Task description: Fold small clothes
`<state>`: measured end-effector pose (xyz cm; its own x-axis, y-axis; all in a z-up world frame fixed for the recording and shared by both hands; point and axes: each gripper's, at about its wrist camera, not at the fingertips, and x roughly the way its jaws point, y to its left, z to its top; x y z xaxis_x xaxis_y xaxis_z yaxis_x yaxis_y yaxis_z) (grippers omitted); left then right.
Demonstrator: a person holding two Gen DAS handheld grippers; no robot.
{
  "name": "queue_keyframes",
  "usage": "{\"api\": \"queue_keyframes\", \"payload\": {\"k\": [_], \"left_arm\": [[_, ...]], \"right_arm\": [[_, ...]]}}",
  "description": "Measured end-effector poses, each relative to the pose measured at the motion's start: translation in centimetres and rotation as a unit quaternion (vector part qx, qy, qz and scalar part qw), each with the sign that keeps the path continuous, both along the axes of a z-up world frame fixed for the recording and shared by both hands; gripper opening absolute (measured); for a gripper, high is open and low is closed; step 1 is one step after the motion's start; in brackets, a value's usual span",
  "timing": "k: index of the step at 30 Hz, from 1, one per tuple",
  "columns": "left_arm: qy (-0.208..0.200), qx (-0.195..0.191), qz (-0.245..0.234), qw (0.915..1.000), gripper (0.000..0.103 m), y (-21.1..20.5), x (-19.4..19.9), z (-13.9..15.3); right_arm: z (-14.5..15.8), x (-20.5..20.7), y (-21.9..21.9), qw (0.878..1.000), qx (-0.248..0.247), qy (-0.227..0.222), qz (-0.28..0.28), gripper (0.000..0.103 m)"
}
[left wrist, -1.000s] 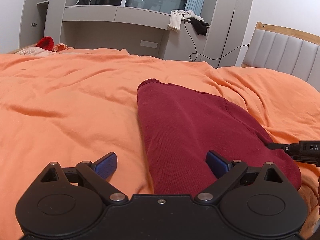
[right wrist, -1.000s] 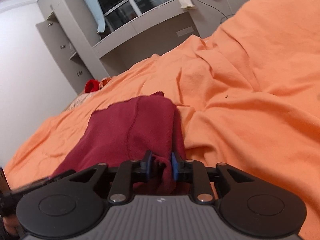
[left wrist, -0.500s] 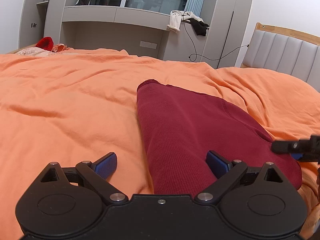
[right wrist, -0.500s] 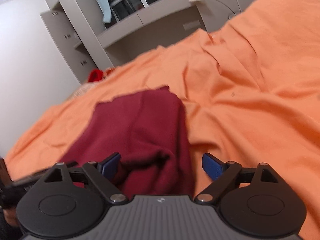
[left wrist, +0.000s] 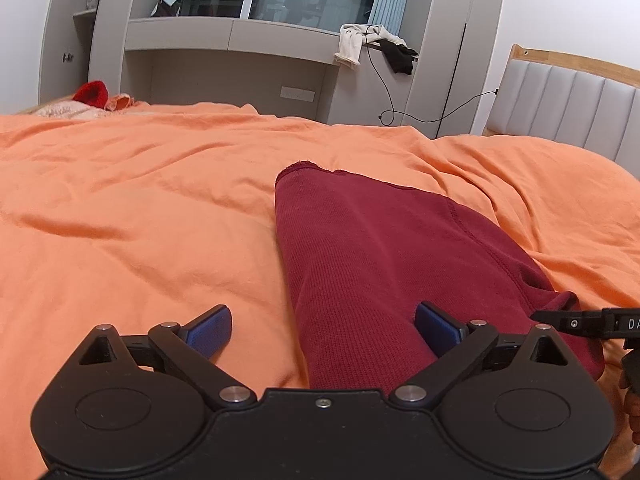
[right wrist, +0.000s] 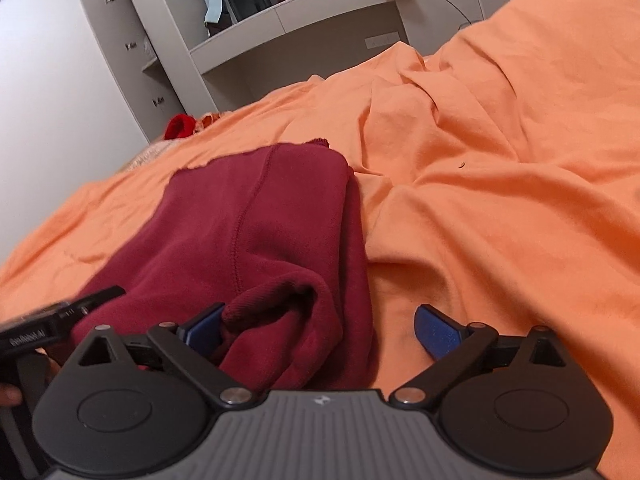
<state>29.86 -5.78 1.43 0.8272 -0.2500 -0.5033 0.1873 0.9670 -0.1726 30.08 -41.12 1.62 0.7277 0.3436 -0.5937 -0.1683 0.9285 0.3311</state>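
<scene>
1. The right gripper (right wrist: 320, 328) stood with its jaws spread wide, having just been opening. A bunched fold of the dark red ribbed-knit garment (right wrist: 256, 232) lay between them. The left blue pad (right wrist: 204, 330) sat just beside, perhaps touching, that fold; the right pad was clear of the cloth, over bare bedding. Nothing was pinched.

2. The left gripper (left wrist: 322, 330) also had its jaws spread wide. The near end of the garment (left wrist: 380, 264) ran between them, closer to the right-hand pad (left wrist: 436, 330). The left-hand pad stood over bare bedding, apart from the cloth. No grip showed.

3. The garment lay lengthwise on the wrinkled orange bed cover (left wrist: 140, 220), folded into a long strip. Its far hem pointed toward the grey built-in shelf unit (left wrist: 240, 60), and a stitched seam ran along its length.

4. In the left wrist view, a black finger of the right gripper (left wrist: 580, 322) reached in from the right edge, by the garment's near corner.

5. Farther off, a bright red knit item (left wrist: 92, 94) lay at the far left of the bed. A grey padded headboard with a wooden rim (left wrist: 568, 108) stood at the right. Pale and black cloths (left wrist: 372, 46) hung from a ledge, with a black cable (left wrist: 404, 112) trailing below.
</scene>
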Motion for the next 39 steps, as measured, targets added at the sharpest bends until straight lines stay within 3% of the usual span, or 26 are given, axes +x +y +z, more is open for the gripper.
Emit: {"api": "queue_keyframes", "payload": {"k": [4, 8, 13, 16, 20, 25, 31, 33, 37, 39], "left_arm": [[-0.009, 0.015, 0.003, 0.9999, 0.101, -0.3, -0.1, 0.1], [-0.007, 0.012, 0.004, 0.9999, 0.101, -0.3, -0.1, 0.0], [-0.010, 0.013, 0.006, 0.9999, 0.102, -0.1, -0.1, -0.1], [-0.014, 0.014, 0.007, 0.9998, 0.102, -0.2, -0.3, -0.2], [-0.025, 0.023, 0.007, 0.9994, 0.102, -0.5, -0.6, -0.3], [-0.032, 0.030, 0.008, 0.9990, 0.102, -0.7, -0.8, -0.3], [-0.026, 0.027, 0.000, 0.9993, 0.102, -0.5, -0.6, 0.2], [-0.016, 0.007, -0.012, 0.9998, 0.101, 0.3, -0.2, 0.8], [0.008, -0.091, -0.024, 0.9955, 0.101, 2.7, 0.7, 1.4], [0.021, -0.117, -0.024, 0.9926, 0.101, 3.4, 1.3, 1.3]], "right_arm": [[0.3, 0.1, -0.5, 1.000, 0.020, 0.010, -0.001, 0.101], [0.8, 0.4, -2.2, 0.995, 0.099, 0.016, -0.010, 0.101], [0.7, 1.0, -3.1, 0.984, 0.173, 0.019, -0.030, 0.085], [0.3, 1.6, -3.0, 0.982, 0.178, 0.027, -0.052, 0.072], [-0.4, 2.1, -2.6, 0.981, 0.180, 0.028, -0.068, 0.046], [-0.3, 1.7, -1.7, 0.988, 0.141, 0.011, -0.060, 0.040], [-0.4, 1.8, -1.7, 0.988, 0.142, 0.012, -0.058, 0.039], [-0.4, 1.8, -1.7, 0.988, 0.141, 0.012, -0.058, 0.039], [-0.4, 1.7, -1.7, 0.988, 0.143, 0.013, -0.058, 0.039], [-0.4, 1.7, -1.7, 0.988, 0.142, 0.012, -0.057, 0.039]]}}
